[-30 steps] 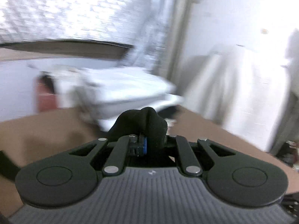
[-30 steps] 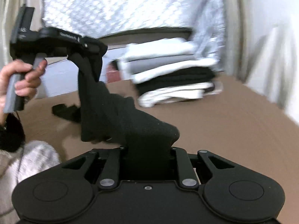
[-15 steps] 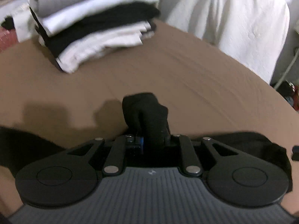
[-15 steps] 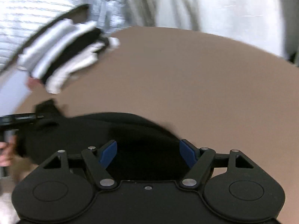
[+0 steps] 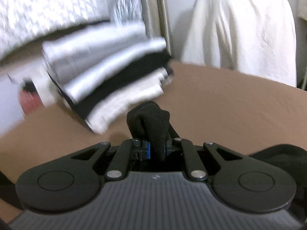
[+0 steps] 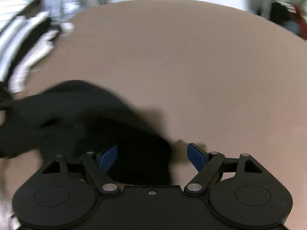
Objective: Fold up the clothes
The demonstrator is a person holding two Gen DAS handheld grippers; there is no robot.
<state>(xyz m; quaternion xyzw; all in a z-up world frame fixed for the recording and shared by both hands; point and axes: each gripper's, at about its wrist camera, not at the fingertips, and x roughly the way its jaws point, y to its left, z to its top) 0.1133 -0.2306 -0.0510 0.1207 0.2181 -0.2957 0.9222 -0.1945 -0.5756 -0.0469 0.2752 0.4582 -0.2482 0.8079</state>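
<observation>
A black garment (image 5: 149, 115) bunches up between the blue pads of my left gripper (image 5: 156, 149), whose jaws are closing and press on the fabric just above the brown table (image 5: 230, 105). More of the garment shows at the lower right edge of the left wrist view. In the right wrist view the black garment (image 6: 76, 111) lies spread on the table (image 6: 182, 67), running off to the left. My right gripper (image 6: 152, 157) points steeply down over its near end, jaws opening wide. The blue pads (image 6: 195, 157) do not press on the cloth.
A stack of folded white, grey and black clothes (image 5: 107, 72) sits on the table just beyond the left gripper, and the stack (image 6: 28, 44) also appears at far left in the right wrist view. A white cloth (image 5: 239, 28) hangs behind the table's far edge.
The right gripper let go of the black garment and opened wide. Both grippers came down toward the table, and the garment went from hanging between them to lying on the surface.
</observation>
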